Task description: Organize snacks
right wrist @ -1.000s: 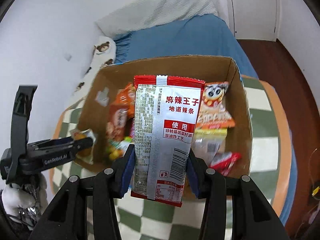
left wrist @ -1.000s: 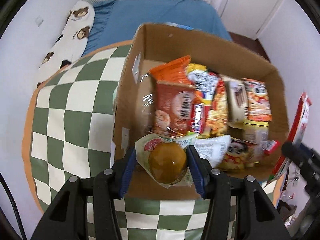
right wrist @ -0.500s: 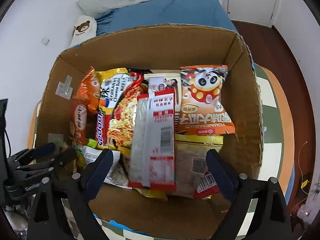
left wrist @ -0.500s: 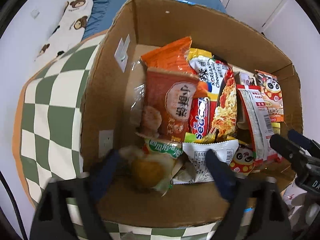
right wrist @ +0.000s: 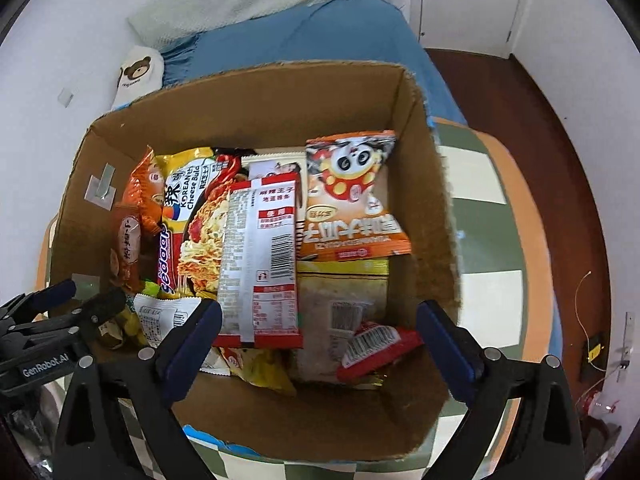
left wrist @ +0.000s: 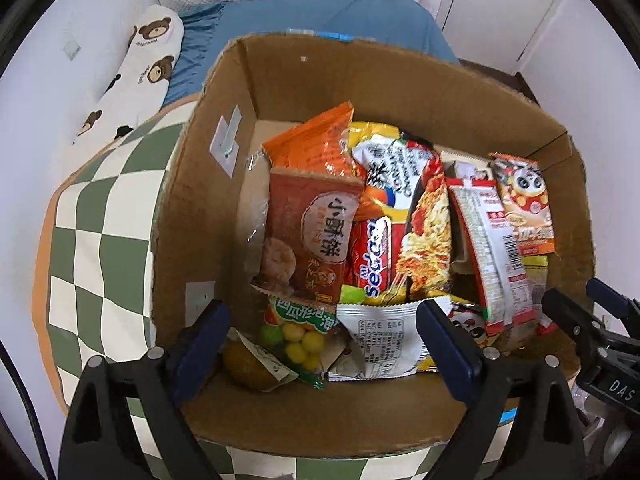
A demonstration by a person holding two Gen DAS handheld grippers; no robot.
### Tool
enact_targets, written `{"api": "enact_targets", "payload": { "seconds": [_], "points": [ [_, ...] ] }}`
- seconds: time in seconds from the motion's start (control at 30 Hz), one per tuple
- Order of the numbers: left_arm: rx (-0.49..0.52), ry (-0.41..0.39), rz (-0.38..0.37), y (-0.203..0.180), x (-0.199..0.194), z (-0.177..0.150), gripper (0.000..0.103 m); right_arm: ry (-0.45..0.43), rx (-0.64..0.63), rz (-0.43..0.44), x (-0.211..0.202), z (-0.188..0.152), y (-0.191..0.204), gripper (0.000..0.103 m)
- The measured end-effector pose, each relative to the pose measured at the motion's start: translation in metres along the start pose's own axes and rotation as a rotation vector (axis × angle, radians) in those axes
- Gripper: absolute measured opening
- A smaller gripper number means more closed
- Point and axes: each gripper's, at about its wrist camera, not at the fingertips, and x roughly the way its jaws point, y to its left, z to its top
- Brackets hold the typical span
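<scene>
A cardboard box full of snack packets stands on a green-and-white checkered table. My left gripper hangs open over the box's near left corner. Below it, just inside its left finger and untouched, lies a wrapped yellow-brown pastry. My right gripper is over the box's near side. Its jaws are opening, and no pad touches anything. A red-and-white strip packet lies flat on the pile, its lower end reaching between the fingers. Each gripper shows at the edge of the other's view.
The box also holds a cheese noodle pack, a panda snack bag, a brown biscuit packet and a green candy bag. Behind the table are a blue bed and a bear-print pillow.
Both grippers opened and came down closer to the box. The left let go of the pastry, the right of the red-and-white packet; both items now lie inside the box.
</scene>
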Motion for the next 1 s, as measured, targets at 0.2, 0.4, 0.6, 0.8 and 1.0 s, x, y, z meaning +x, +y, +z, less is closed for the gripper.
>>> {"api": "enact_targets", "payload": {
  "seconds": [0.2,0.4,0.6,0.8,1.0],
  "points": [
    [-0.007,-0.077,-0.011,-0.004,-0.033,-0.007,0.095,-0.057,0.01,-0.013,-0.027,-0.011,-0.003,0.1],
    [-0.002,-0.154,-0.041,-0.003,-0.074,-0.029,0.095,-0.142,0.003,-0.022,-0.069,-0.032,0.0,0.1],
    [0.006,-0.228,-0.061,-0.003,-0.116,-0.062,0.095,-0.216,-0.006,-0.016,-0.113,-0.06,0.008,0.102],
    [0.016,-0.293,-0.062,-0.003,-0.159,-0.096,0.095,-0.294,-0.016,0.001,-0.168,-0.095,0.016,0.102],
    [0.032,-0.345,-0.057,-0.002,-0.195,-0.128,0.095,-0.355,-0.023,0.007,-0.216,-0.129,0.023,0.102]
  ]
}}
